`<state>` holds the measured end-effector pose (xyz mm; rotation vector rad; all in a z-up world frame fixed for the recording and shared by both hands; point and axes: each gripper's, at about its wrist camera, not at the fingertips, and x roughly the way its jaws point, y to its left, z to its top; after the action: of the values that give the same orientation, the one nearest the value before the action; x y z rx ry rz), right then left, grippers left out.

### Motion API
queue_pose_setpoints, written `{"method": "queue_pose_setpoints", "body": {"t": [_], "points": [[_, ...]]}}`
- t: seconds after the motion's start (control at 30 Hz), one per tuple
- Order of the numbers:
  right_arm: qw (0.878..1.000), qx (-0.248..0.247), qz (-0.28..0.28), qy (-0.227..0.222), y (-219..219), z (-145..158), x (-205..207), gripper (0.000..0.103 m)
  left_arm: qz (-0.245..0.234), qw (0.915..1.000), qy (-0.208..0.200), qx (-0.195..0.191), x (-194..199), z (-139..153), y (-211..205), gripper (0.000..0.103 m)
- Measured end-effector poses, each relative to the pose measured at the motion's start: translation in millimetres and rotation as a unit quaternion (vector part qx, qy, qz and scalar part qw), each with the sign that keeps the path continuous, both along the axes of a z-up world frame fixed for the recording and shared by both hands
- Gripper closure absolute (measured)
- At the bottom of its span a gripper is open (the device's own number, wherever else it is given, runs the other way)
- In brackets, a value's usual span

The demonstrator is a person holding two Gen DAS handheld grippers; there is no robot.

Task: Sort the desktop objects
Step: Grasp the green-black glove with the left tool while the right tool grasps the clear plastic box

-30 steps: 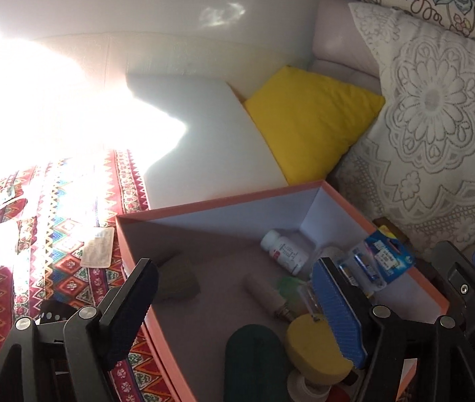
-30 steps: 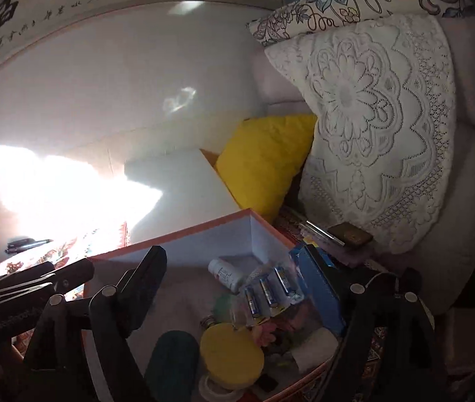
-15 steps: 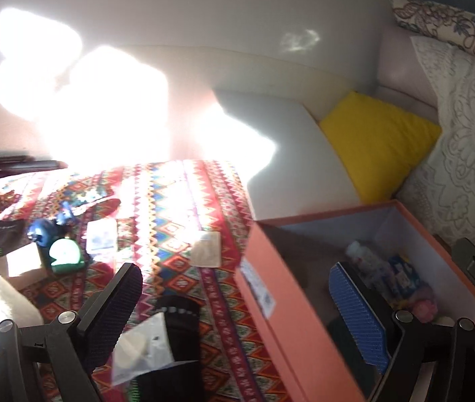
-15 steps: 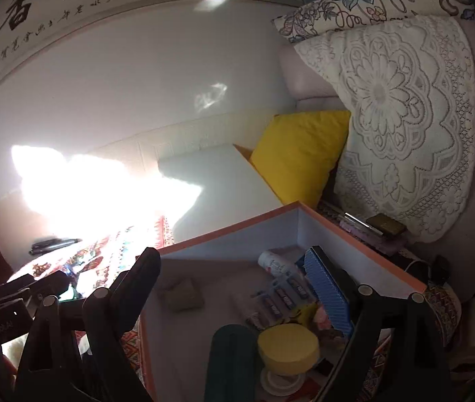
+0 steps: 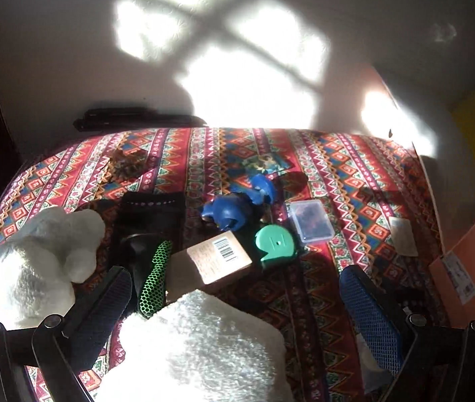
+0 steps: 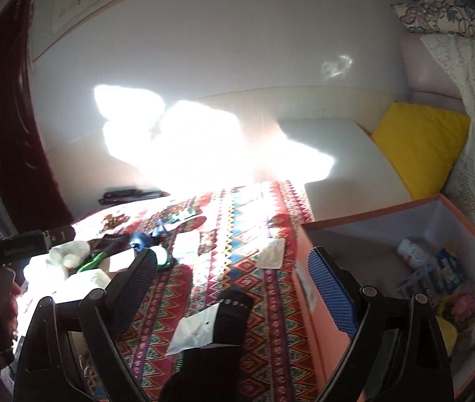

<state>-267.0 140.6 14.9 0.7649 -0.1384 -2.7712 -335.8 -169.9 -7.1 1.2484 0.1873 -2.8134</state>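
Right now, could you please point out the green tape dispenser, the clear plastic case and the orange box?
green tape dispenser [image 5: 274,244]: left wrist view, flat top face.
clear plastic case [image 5: 310,221]: left wrist view, lid centre.
orange box [image 6: 307,305]: right wrist view, outer side wall.

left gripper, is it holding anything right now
No, the left gripper is open and empty above the white plush toy.

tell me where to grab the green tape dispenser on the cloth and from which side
Grip the green tape dispenser across its two curved outer edges, coming down from above. It lies flat on the patterned cloth, so only its broad face points up and its thin rim is what fingers can pinch. Mind the clear plastic case close on its right and the cardboard tag on its left.
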Motion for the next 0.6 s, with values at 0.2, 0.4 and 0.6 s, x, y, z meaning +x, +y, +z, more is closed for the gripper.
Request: {"method": "queue_pose_setpoints", "body": {"t": [0.2,0.4,0.6], "points": [[0.996,0.002,0.06,-0.072,-55.4,-35.7,-41.1,0.009,-0.026,0.9934,-0.11,-0.024,-61.1,-72.0,-42.1,0.001],[0.984,-0.068,0.07,-0.147,-72.0,-67.3,-109.2,0.009,-0.007,0.9891,-0.13,0.068,-74.6,-120.6,-83.9,0.048],[0.951,-0.17,0.062,-0.252,-100.0,-107.4,-210.1,0.009,0.045,0.9879,-0.061,0.135,-45.2,-118.1,-120.4,0.087]]}}
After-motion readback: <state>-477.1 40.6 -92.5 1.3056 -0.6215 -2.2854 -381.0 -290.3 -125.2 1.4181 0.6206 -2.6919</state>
